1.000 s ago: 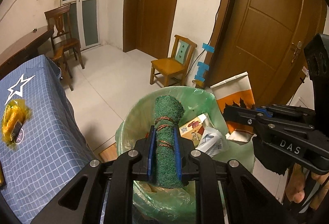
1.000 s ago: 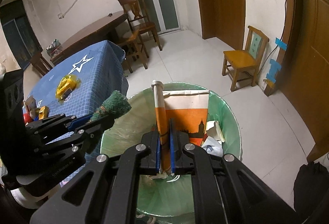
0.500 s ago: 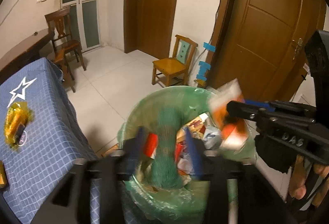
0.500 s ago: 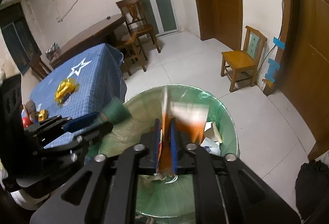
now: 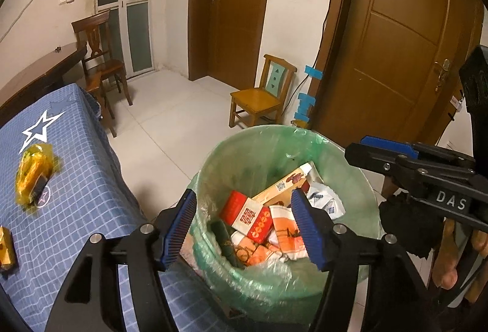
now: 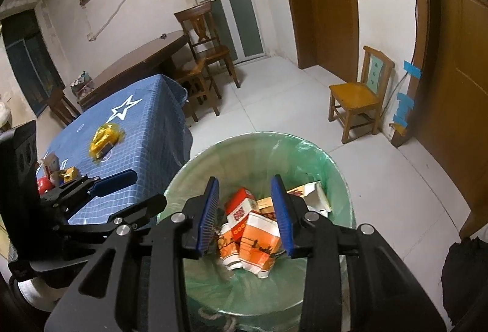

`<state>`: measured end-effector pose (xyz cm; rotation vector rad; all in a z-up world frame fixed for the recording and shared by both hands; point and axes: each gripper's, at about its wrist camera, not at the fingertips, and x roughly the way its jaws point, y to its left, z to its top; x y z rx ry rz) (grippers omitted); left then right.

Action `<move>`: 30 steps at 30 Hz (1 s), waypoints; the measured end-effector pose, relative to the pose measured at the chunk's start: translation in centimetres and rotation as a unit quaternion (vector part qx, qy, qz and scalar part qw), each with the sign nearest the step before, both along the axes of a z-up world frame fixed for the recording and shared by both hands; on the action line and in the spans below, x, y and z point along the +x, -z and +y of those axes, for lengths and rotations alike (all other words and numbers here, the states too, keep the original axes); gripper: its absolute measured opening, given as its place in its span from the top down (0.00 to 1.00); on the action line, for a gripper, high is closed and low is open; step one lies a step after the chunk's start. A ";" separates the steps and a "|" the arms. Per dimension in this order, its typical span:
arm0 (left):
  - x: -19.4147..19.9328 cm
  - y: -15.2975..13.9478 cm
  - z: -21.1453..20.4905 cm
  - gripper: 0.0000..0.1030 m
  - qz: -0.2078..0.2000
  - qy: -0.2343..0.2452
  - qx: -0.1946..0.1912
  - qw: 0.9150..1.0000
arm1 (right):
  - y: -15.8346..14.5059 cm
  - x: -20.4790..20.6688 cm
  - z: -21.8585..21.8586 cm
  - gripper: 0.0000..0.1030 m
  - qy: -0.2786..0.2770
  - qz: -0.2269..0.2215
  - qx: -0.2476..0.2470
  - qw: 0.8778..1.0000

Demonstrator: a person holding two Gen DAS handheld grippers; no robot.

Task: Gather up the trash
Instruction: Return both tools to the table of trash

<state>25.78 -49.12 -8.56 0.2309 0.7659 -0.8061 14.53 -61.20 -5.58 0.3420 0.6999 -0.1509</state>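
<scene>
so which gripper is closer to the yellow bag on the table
Left. The left gripper hangs open over the bin's table-side edge, next to the yellow bag. The right gripper is open over the bin's far side.

Trash (image 5: 259,219) in bin (image 5: 350,155) — beside table (image 5: 76,194)

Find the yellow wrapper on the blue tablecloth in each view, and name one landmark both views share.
Left wrist view: yellow wrapper at far left, below the white star.
Right wrist view: yellow wrapper left of centre, below the white star.
Shared landmark: the green-lined trash bin.
</scene>
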 end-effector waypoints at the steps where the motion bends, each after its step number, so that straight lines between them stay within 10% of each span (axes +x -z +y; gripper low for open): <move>1: -0.2 -0.2 0.1 0.36 -0.001 -0.003 0.000 1.000 | -0.1 -0.2 0.6 0.61 -0.005 -0.004 -0.003 1.000; 20: -3.8 -3.1 18.3 0.36 -0.029 -0.091 -0.026 0.995 | -2.6 -5.0 14.2 0.34 -0.105 -0.109 -0.018 0.988; 30: -1.8 -3.1 37.9 0.36 -0.047 -0.215 0.009 0.976 | -1.1 -4.4 19.6 0.29 -0.168 -0.086 -0.010 0.982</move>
